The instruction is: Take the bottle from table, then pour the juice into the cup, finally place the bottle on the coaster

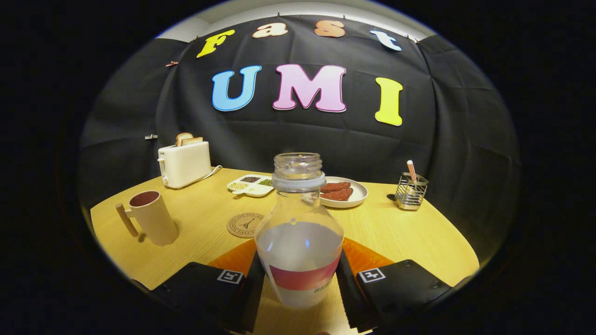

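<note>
1 wooden table (pixel 419 232), biggest thing here, w/ everything else on it. 1 toaster (pixel 185 164) at the far side left of centre, 2 bread slices (pixel 185 138) poking out the top, cord trailing to its right. 1 bottle (pixel 299 232), clear, uncapped, upright, between the fingers; whitish liquid fills approx the lower half, coloured label band round the lower body. 1 gripper (pixel 300 284): jaws narrowed to bottle width, both fingers (pixel 251 284) pressed on the bottle's lower sides, so it has firm hold of it. Can't tell if the bottle base is on the table or lifted. 1 cup (pixel 151 217), tall, w/ a handle on its left, standing left of the bottle & nearer than the toaster; inside looks dark, contents unclear. 1 round plate (pixel 356 195) just beyond the bottle to the right, 2 reddish-brown flat pieces (pixel 336 191) on it. 1 divided tray (pixel 253 185) left of the plate, 3 compartments seen, w/ dark, pale & green bits. 1 wire holder (pixel 411 191) far right, 1 stick-like item (pixel 411 170) upright in it. 1 round coaster (pixel 245 224), bare, between cup & bottle, just ahead of the left finger.
</note>
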`<state>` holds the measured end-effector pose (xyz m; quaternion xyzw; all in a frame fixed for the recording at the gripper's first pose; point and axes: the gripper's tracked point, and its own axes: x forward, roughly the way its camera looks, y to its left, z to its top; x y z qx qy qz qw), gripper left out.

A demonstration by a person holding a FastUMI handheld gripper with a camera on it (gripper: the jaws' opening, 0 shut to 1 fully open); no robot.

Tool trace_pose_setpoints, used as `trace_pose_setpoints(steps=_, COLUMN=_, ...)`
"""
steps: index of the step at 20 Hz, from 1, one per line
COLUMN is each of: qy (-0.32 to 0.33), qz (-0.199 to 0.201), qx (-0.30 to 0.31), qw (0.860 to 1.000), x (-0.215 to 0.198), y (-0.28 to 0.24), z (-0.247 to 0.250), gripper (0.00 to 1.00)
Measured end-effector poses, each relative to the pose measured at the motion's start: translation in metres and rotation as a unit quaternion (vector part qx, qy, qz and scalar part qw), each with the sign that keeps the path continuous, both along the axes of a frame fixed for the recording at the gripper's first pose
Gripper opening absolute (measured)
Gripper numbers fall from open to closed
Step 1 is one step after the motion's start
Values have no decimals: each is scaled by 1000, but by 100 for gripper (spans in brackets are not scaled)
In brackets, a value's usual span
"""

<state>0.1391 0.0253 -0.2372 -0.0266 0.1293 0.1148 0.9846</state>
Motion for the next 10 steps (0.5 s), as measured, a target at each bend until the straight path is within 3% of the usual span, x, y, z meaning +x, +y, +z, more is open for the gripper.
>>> trace_pose_setpoints(steps=10, qy=-50, qz=68, qx=-112, qw=990, x=13, y=52, z=65, gripper=74)
